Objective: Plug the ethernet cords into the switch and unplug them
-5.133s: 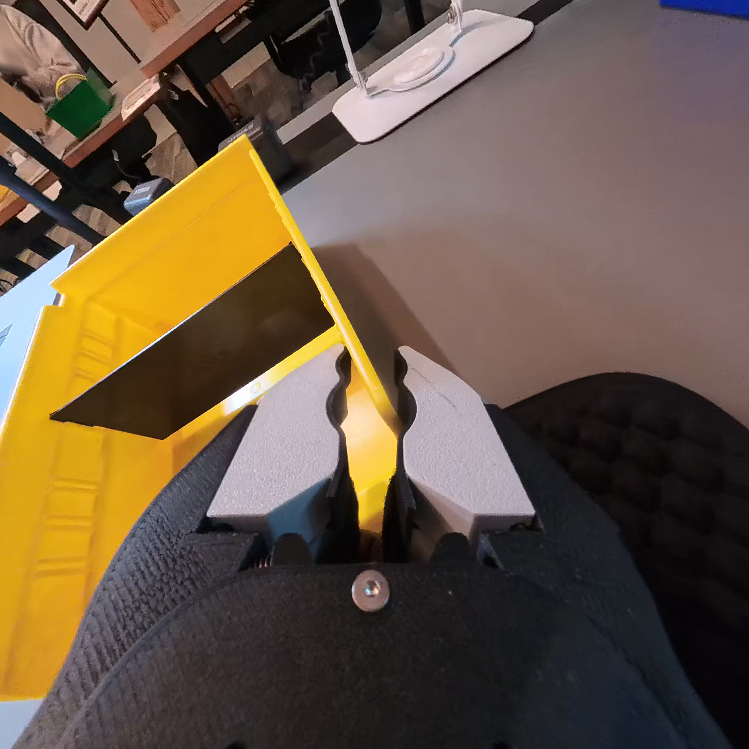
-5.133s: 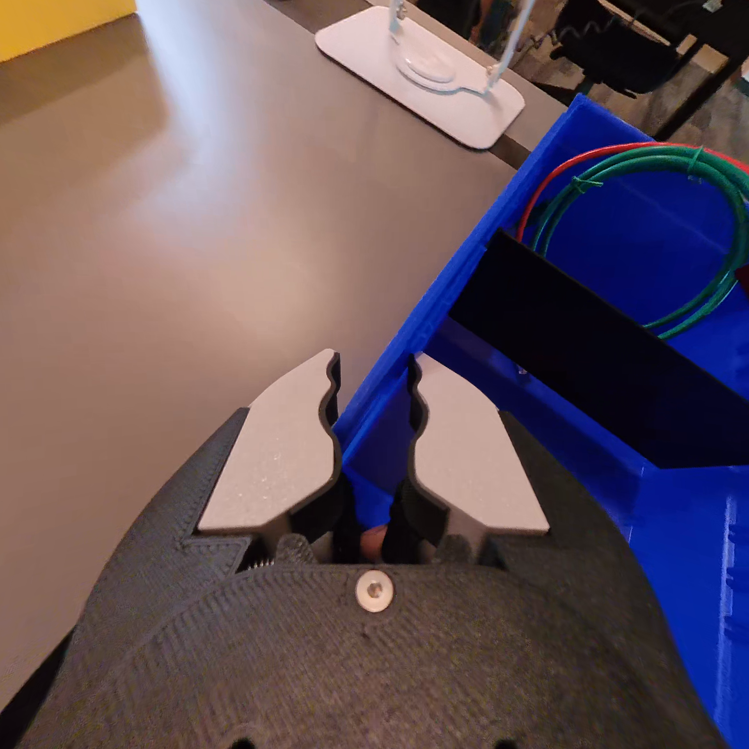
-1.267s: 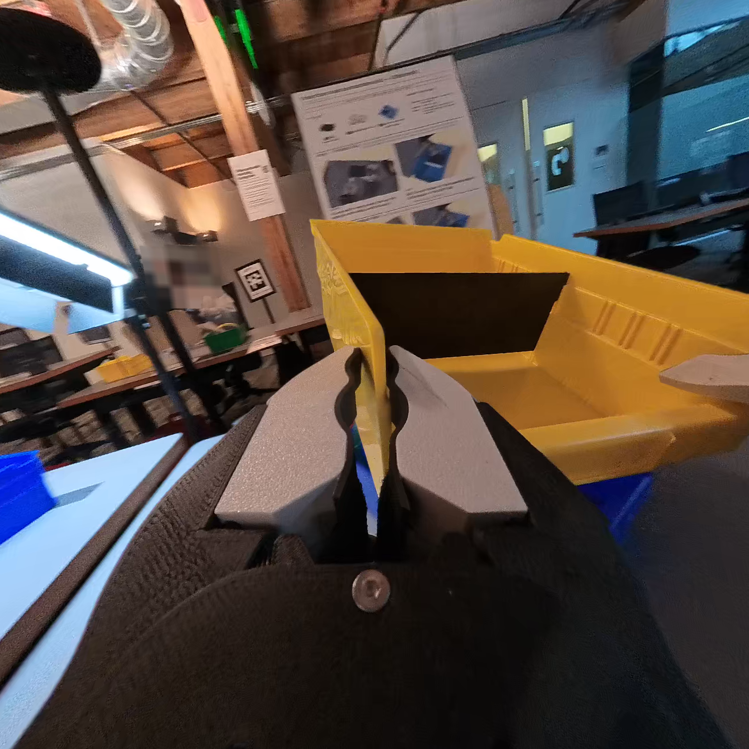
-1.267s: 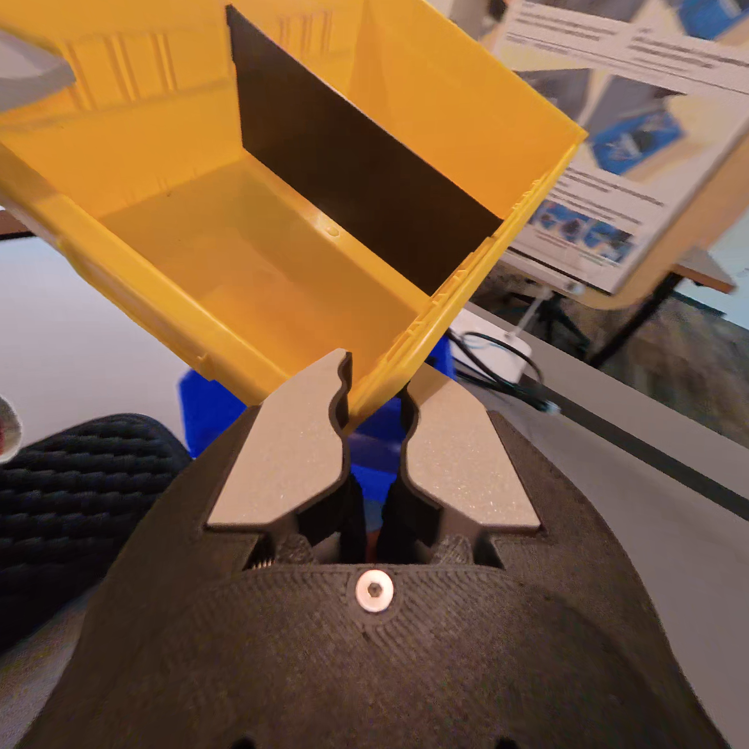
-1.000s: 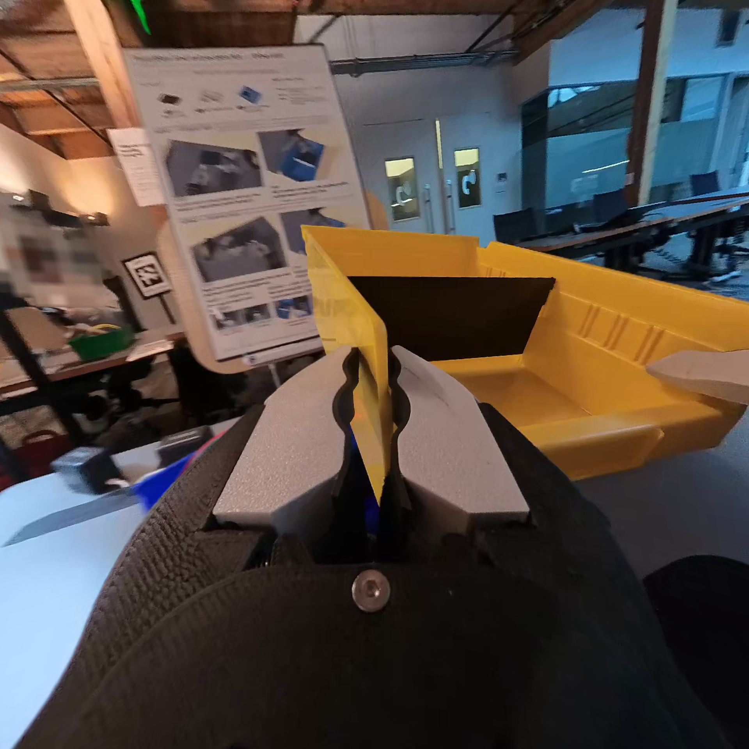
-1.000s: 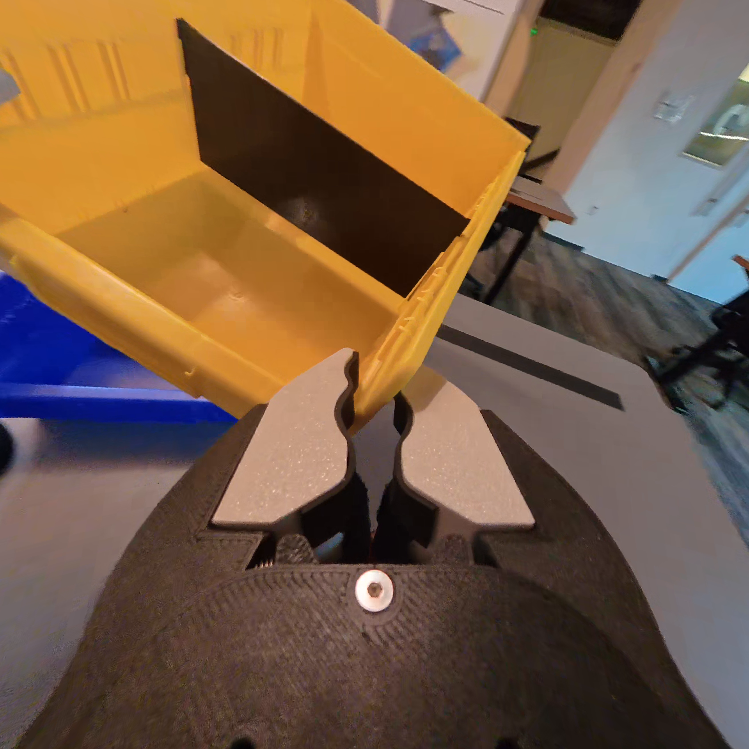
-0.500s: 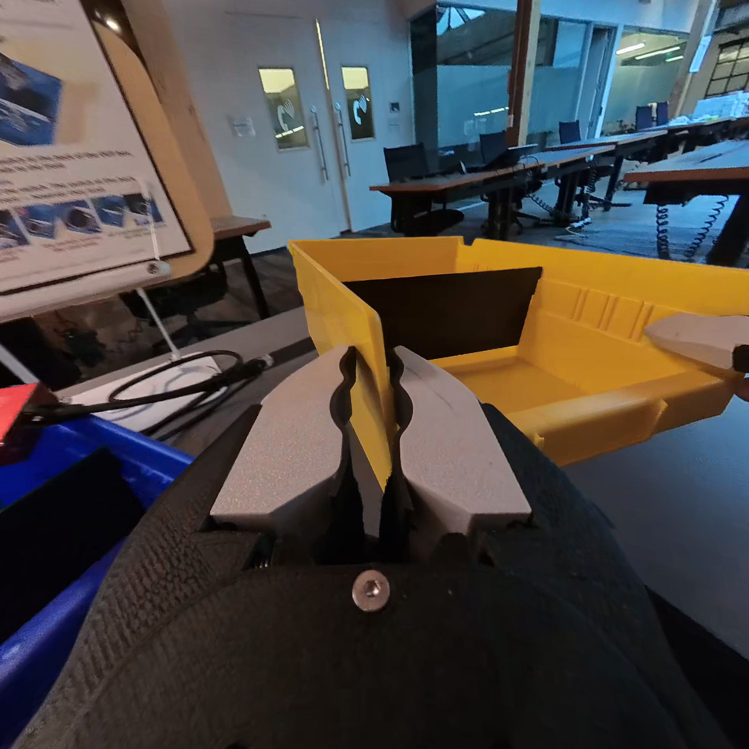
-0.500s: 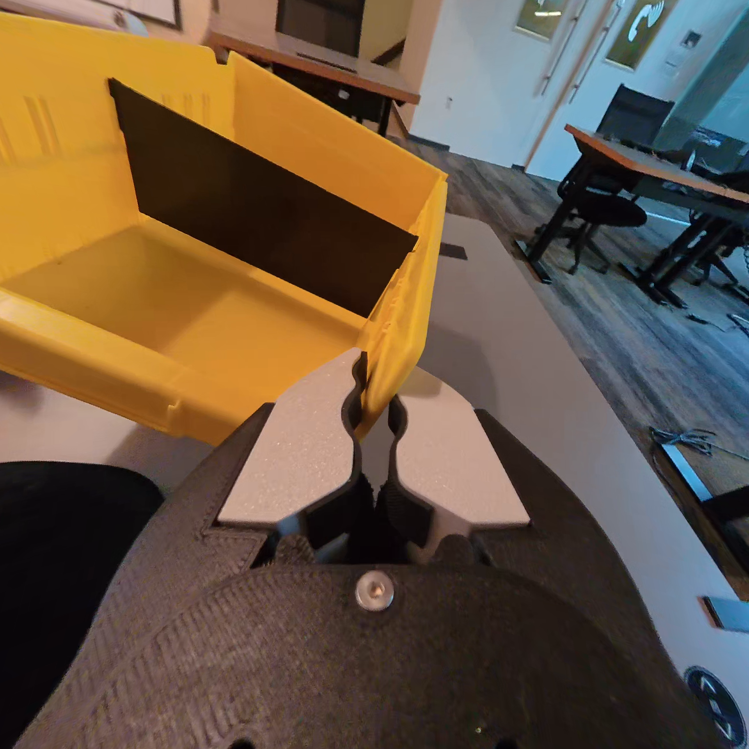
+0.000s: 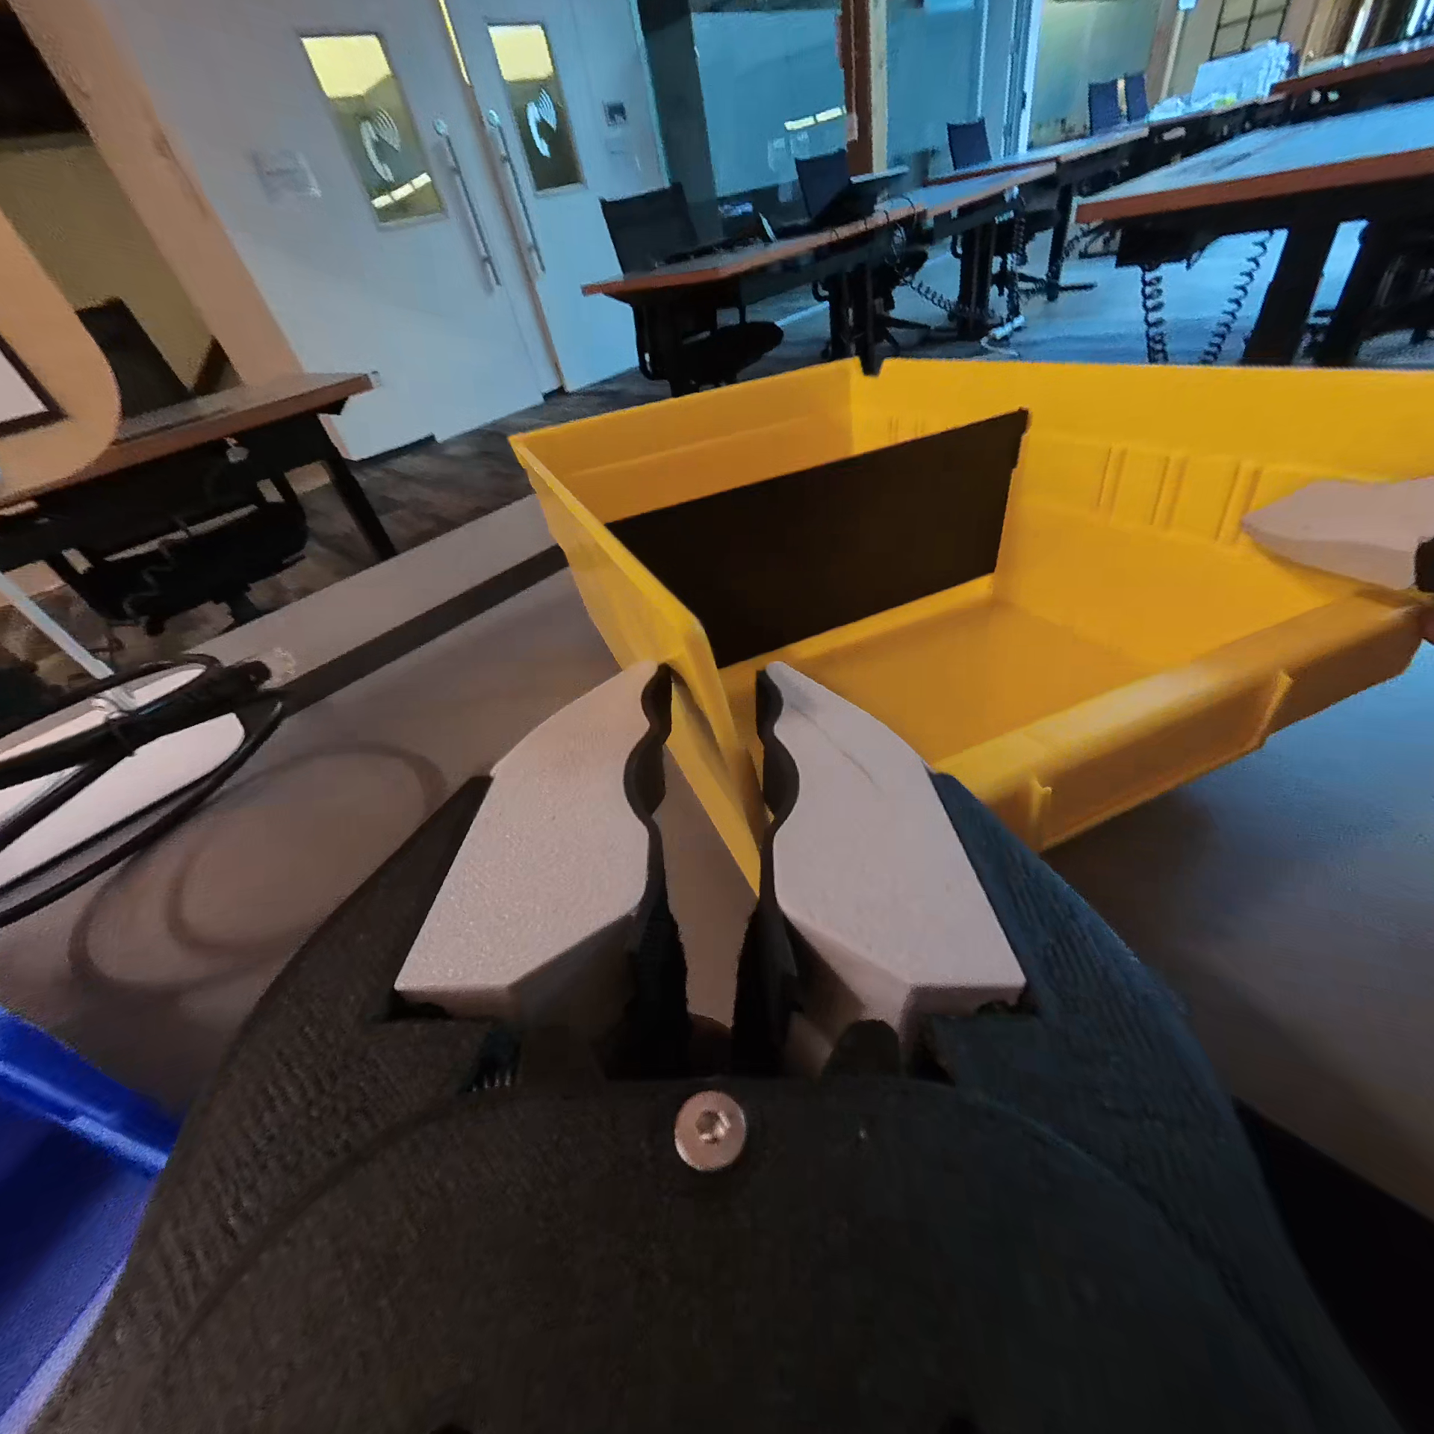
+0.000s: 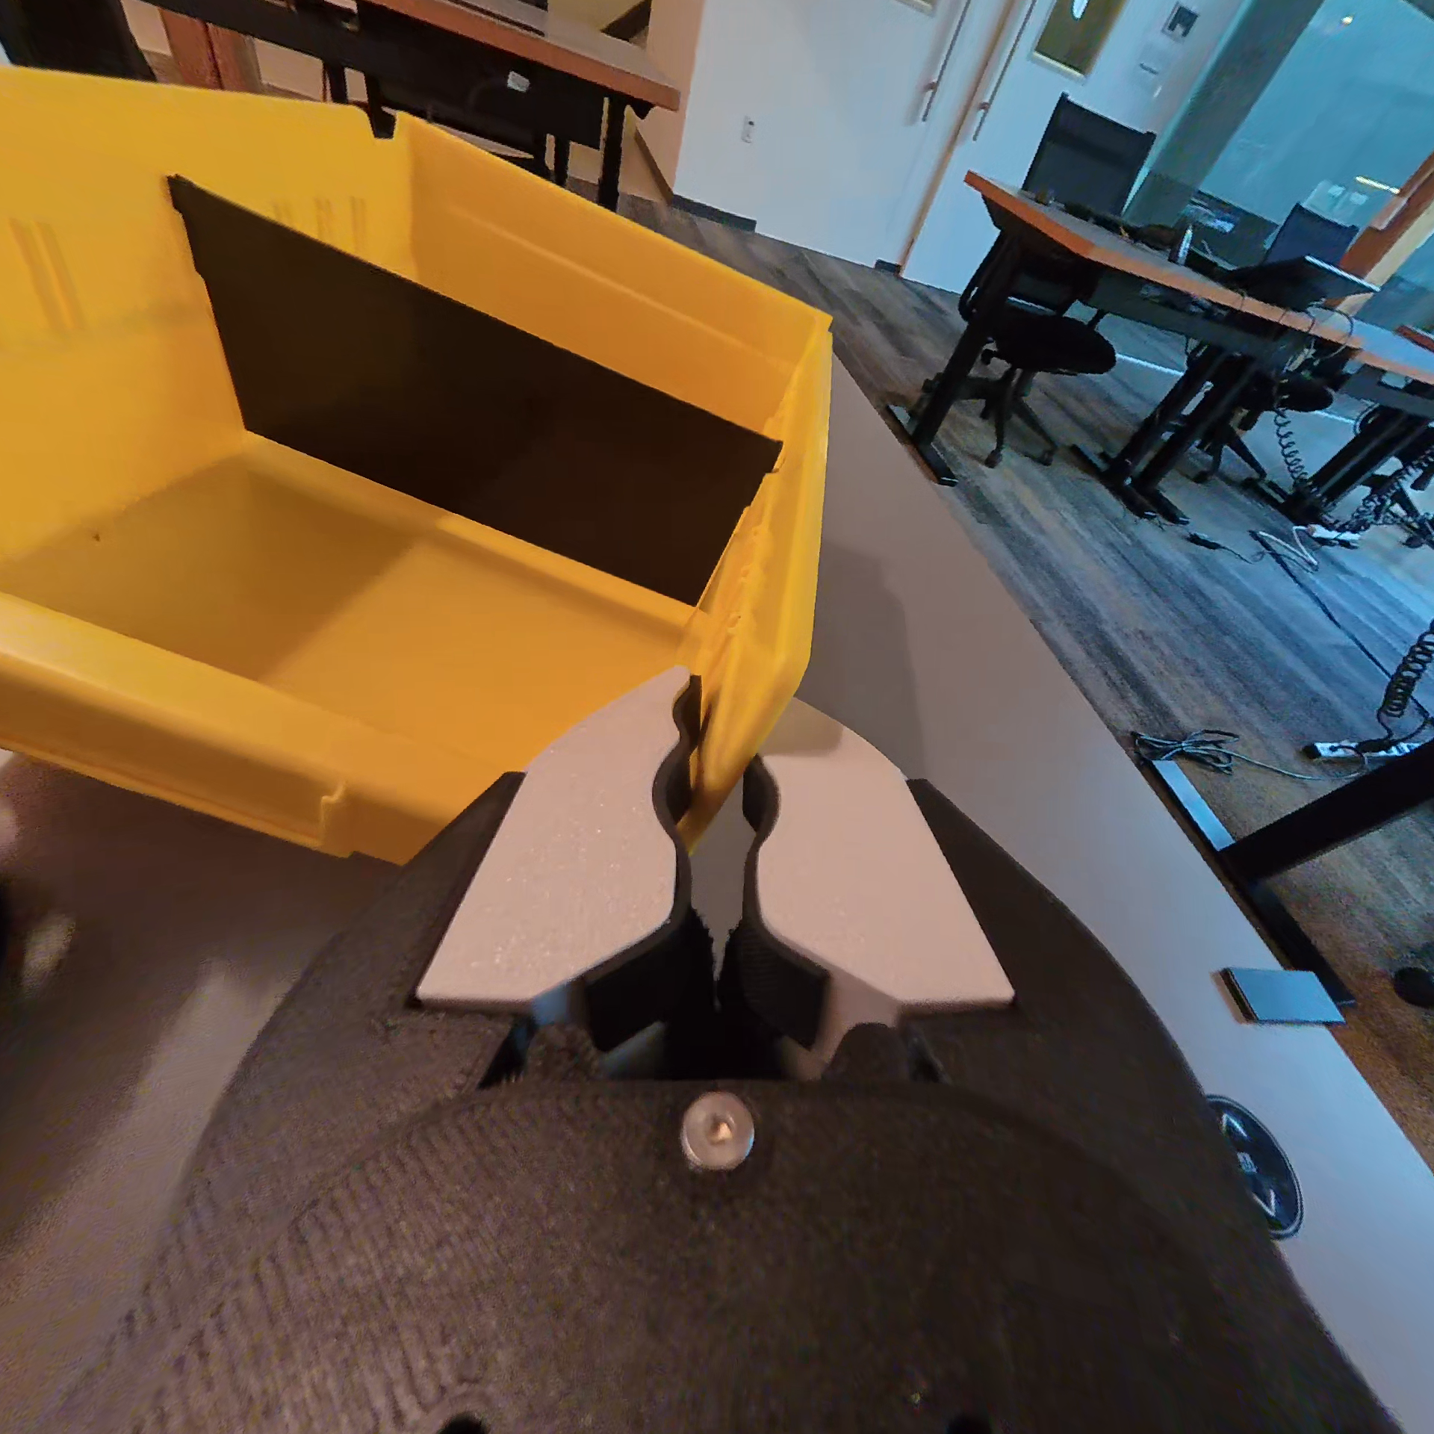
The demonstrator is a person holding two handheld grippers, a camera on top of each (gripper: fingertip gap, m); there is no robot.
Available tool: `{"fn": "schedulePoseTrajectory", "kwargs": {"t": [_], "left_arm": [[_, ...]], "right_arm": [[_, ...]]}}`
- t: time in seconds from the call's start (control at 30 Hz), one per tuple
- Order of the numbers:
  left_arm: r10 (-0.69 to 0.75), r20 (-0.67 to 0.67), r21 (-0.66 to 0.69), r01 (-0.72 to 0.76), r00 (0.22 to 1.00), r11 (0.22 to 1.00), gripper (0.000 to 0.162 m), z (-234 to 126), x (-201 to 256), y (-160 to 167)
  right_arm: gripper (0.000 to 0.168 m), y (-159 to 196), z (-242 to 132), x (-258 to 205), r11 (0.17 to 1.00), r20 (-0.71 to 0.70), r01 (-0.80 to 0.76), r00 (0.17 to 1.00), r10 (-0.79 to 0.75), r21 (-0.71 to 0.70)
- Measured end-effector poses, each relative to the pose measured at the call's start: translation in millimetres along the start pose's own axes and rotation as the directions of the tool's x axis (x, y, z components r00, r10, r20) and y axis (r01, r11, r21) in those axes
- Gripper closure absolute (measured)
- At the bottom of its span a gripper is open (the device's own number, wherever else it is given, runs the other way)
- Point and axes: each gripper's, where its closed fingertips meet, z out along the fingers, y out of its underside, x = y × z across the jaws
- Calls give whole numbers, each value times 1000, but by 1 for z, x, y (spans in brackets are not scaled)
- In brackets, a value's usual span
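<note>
Grey tabletop (image 9: 1241,892) underneath, matte and smooth, in an open office of wood-topped desks (image 9: 776,256) and dark plank floor (image 10: 1164,590). Far left, a corner of the blue bin (image 9: 46,1164), then black cable (image 9: 155,698) looped over a white base. Half a second ago the yellow bin (image 9: 1047,636) hung higher; now its front lip sits low against the table. It's glossy moulded plastic, ribbed walls, a flat black divider (image 9: 815,535) across it. Left gripper (image 9: 710,698), grey grainy fingers with wavy inner edges, is pinching the bin's left wall. Right gripper (image 10: 718,745) pinches the opposite wall, fingers nearly together below it. No ethernet cords or switch in either view
</note>
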Motion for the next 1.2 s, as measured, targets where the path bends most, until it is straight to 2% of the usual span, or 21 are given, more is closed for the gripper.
{"fn": "schedulePoseTrajectory", "kwargs": {"t": [0.13,0.27,0.37,0.47,0.57,0.7,0.8,0.87,0.93,1.07,1.2], "left_arm": [[-37,-64,-71,33,997,997,131,4,6,9],[-70,-136,-96,57,988,994,112,-2,11,6],[-90,-214,-153,58,973,987,103,-30,8,1],[-27,-198,-236,-21,980,972,103,-69,-24,9],[45,-167,-417,-112,985,902,103,-108,-64,35],[153,-129,-613,-200,980,764,103,-142,-112,68],[164,-123,-709,-202,979,675,105,-152,-131,97],[171,-111,-740,-197,979,644,106,-154,-135,110],[235,-133,-744,-254,963,618,114,-156,-137,115],[269,-177,-769,-304,947,562,131,-165,-137,129],[249,-171,-763,-288,953,578,131,-174,-141,131]], "right_arm": [[158,12,4,-2,999,18,1,1000,-1,-35],[154,15,6,-4,999,38,1,999,1,-38],[125,9,1,10,1000,-21,-25,999,24,-14],[110,-6,-12,24,998,-63,-42,997,45,55],[111,-31,-23,16,986,2,-87,996,88,145],[113,-71,-36,-31,973,182,-81,982,41,215],[112,-85,-36,-74,985,269,25,961,-70,169],[105,-83,-33,-100,987,313,118,939,-146,105],[105,-84,-33,-121,977,338,185,917,-211,108],[106,-89,-37,-154,974,428,188,876,-223,123],[109,-94,-43,-175,967,469,212,845,-255,144]]}}
